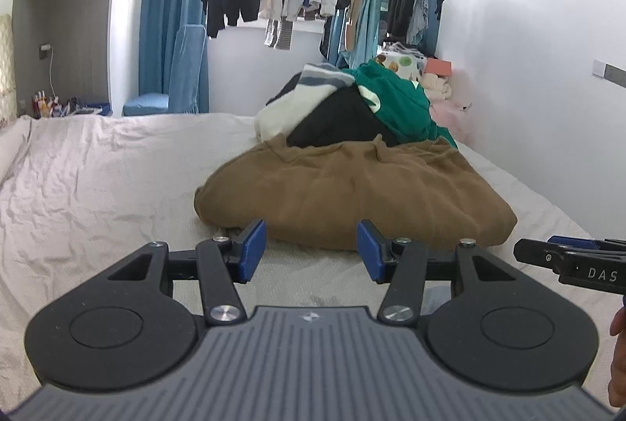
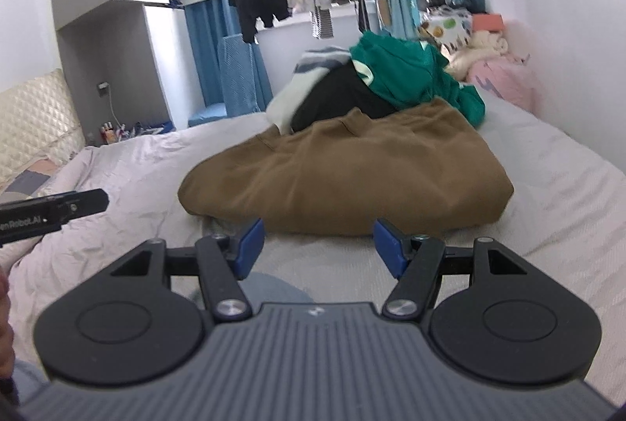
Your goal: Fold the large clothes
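Brown garment [image 1: 352, 186]: soft, thick, limp, bulky; lies mid-bed [image 1: 98, 166], near edge toward me, far edge against the pile [image 1: 352, 96] of other clothes. Likely to sag and drag when lifted. Best hold, I judge: two near-hem corners. My left gripper [image 1: 311, 250] and right gripper [image 2: 319, 247]: both parted, empty, just short of the near hem.

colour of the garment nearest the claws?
Brown: the large brown fabric garment lies bunched on the bed, clearest in the right wrist view.
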{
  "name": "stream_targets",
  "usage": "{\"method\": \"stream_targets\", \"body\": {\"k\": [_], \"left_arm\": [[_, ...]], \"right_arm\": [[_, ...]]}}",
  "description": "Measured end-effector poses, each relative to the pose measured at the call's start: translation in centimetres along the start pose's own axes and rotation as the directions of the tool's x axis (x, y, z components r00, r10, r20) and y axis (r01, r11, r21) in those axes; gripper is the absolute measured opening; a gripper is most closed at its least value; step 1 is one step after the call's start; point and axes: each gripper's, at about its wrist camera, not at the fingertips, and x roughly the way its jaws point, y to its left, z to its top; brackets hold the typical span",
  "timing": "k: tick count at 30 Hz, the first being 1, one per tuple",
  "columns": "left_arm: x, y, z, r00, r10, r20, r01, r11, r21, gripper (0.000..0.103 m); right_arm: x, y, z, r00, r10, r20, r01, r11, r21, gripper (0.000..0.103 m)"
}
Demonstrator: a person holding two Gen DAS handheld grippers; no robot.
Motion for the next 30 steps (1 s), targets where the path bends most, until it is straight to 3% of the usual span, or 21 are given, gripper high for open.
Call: {"method": "stream_targets", "body": {"k": [24,26,30], "left_arm": [[1.05,0.24,-0.73,1.000,0.014,-0.009,-0.014,1.000,-0.016,0.058],[1.00,0.18,-0.74,1.000,0.016,-0.008,-0.016,1.000,-0.016,0.059],[0.98,0.38,-0.73,1.000,0.016,-0.010,-0.016,1.000,-0.021,0.071]], "right_arm": [[0.54,-0.96,-0.80,0.999,-0.035,-0.037,0.034,0.999,-0.013,0.066],[0.45,-0.85,-0.55,0.999,-0.036,-0.028,0.035,0.999,-0.021,0.066],[0.24,-0.77,-0.07,0.999,-0.035,-0.016,0.034,0.999,-0.036,0.066]]}}
